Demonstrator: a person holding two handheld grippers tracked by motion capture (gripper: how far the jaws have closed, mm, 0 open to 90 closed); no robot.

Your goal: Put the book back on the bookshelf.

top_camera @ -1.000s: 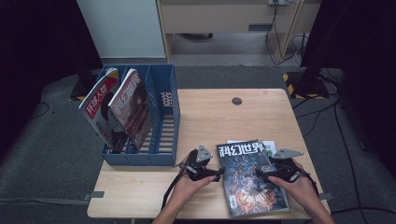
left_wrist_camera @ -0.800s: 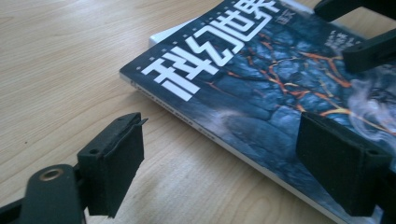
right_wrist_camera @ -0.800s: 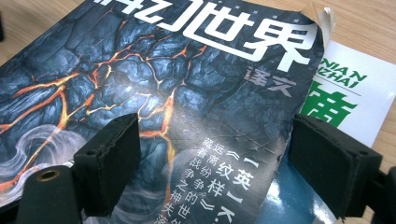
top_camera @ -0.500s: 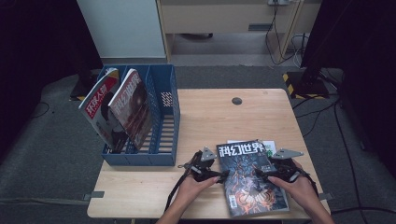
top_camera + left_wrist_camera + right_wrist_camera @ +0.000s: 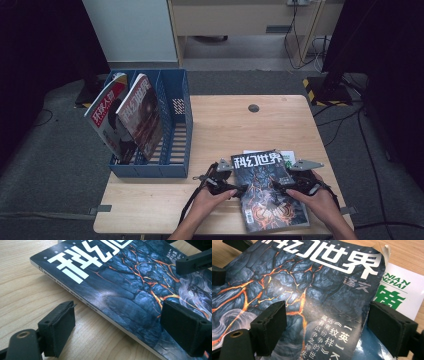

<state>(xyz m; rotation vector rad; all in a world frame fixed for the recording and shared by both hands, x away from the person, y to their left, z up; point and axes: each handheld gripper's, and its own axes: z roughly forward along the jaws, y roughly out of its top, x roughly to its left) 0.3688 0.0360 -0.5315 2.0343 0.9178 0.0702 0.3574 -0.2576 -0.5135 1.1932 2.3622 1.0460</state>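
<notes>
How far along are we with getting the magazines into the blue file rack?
Two magazines already stand in the blue file rack. In hand: the dark lava-cover magazine lies flat on the table, with the left gripper open at its spine edge and the right gripper open over its cover; neither grips it. Left: lifting and filing it, then the white-and-green magazine beneath.
</notes>
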